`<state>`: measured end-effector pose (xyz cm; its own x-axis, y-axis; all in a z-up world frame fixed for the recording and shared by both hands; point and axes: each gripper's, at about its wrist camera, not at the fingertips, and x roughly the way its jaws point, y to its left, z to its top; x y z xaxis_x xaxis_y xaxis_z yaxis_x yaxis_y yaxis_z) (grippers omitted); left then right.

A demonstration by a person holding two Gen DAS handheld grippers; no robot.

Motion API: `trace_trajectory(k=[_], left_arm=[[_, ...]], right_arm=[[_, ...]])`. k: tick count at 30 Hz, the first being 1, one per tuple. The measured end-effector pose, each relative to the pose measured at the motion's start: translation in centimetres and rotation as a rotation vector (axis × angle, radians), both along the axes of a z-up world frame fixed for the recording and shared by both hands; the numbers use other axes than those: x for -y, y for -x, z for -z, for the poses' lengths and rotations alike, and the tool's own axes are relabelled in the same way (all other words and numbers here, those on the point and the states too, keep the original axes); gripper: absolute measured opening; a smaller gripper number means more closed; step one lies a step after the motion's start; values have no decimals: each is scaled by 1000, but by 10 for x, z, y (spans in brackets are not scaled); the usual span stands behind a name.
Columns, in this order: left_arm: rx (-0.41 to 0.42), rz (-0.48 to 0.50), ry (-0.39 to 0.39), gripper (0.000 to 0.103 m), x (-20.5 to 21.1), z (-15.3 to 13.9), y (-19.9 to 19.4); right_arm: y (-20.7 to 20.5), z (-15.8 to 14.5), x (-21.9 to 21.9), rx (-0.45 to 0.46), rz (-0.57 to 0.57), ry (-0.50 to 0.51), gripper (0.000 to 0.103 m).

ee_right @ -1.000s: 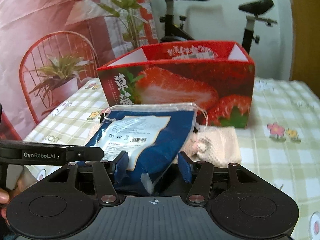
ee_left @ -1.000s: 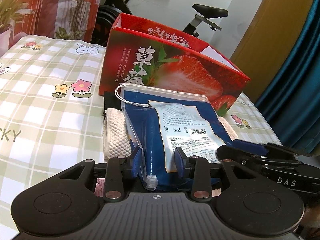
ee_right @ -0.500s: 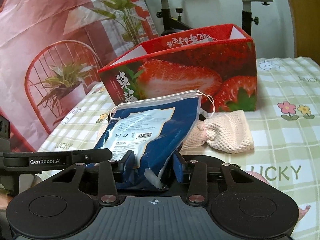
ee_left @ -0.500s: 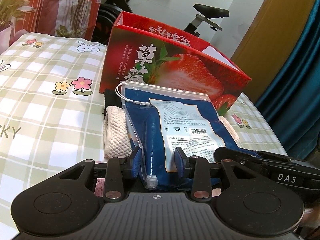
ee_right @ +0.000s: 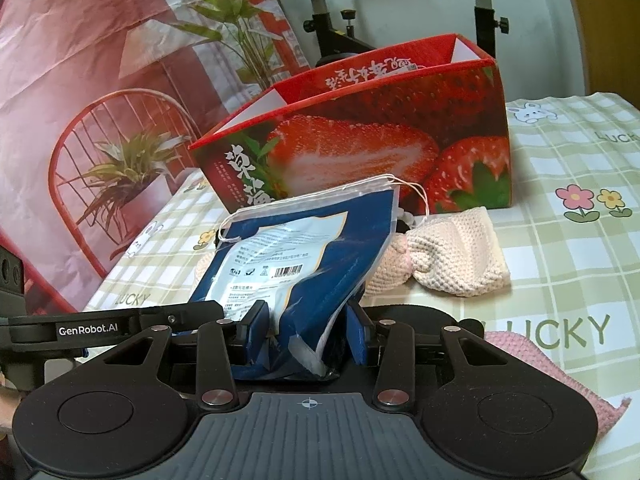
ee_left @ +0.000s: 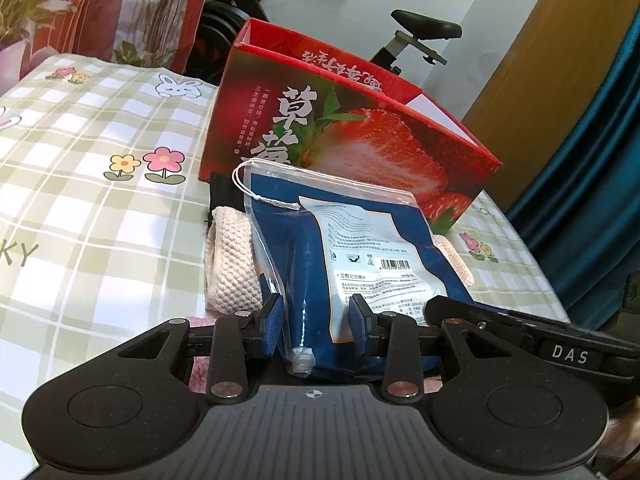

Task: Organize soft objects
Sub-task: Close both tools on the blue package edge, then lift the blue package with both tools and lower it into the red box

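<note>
Your left gripper (ee_left: 316,322) is clamped on the near edge of the blue pouch (ee_left: 360,248), its blue pads pressing the plastic from both sides beside the white label. Your right gripper (ee_right: 308,328) grips the same pouch (ee_right: 304,256) at the other near corner, and the film is crumpled and bunched between its pads. So you hold the pouch with both tools at once, lifted at its near end and sloping away from you toward the strawberry box (ee_left: 352,136).

You can see the pouch's clear zip top and a loop of white string (ee_left: 256,184) at its far end, which sits just in front of the box's printed wall. Under and behind the pouch lies a cream knitted piece (ee_right: 448,252); from the left wrist it shows on both sides of the pouch, and from the right wrist it looks like a knotted bow lying on the checked tablecloth (ee_right: 568,264) just before the box (ee_right: 360,152). Something black (ee_left: 222,192) lies between the knit and the box; you cannot make out what it is.

A pink knitted cloth (ee_right: 532,364) lies on the tablecloth close to your right gripper's body. The box stands open at the top, and its inside is not visible to you from either wrist. Behind the table stands an exercise bike (ee_right: 332,28), with a printed hanging (ee_right: 80,80) beside it.
</note>
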<state>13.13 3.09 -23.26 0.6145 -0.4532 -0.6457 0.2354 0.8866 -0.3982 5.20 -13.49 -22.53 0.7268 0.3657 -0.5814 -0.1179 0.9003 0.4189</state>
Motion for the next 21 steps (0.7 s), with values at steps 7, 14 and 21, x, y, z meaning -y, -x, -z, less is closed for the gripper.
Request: trace_trajectory(k=[7, 14, 21], left_arm=[[3, -1, 59, 27, -8, -8, 4], [89, 6, 59, 27, -9, -34, 17], [195, 16, 32, 27, -4, -65, 28]], right_arm=[[8, -16, -10, 82, -49, 65, 27], [17, -39, -12, 169, -64, 87, 26], [28, -65, -14, 265, -71, 106, 26]])
